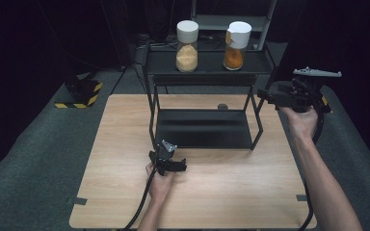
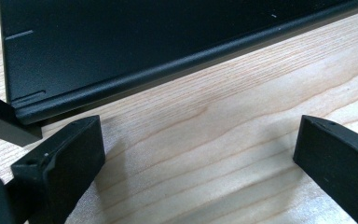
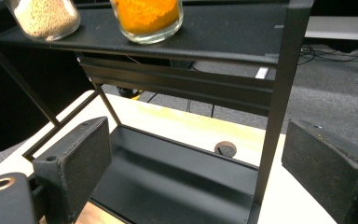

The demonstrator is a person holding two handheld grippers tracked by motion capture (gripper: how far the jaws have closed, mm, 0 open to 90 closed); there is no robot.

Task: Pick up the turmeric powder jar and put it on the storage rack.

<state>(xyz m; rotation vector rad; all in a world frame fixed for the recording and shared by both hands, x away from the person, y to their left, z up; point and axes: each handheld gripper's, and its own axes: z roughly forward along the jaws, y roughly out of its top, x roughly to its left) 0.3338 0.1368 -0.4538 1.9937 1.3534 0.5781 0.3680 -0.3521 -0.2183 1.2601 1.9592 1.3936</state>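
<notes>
Two tongs, left [image 1: 179,166] and right [image 1: 264,95], both wide and empty, one black rack [image 1: 207,62], two jars [image 1: 187,41].

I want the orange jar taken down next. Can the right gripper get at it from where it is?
Probably yes. The right gripper is open and empty beside the rack, just below the top shelf. The orange jar stands near that end with open space around it; only the rack's corner post lies between.

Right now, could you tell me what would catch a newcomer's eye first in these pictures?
Two white-lidded glass jars stand on the top shelf of a black metal rack: the pale-grain jar on the left, the orange-powder jar on the right. The right gripper hovers open beside the rack's right end, and the left gripper rests open on the wooden table before the rack.
</notes>
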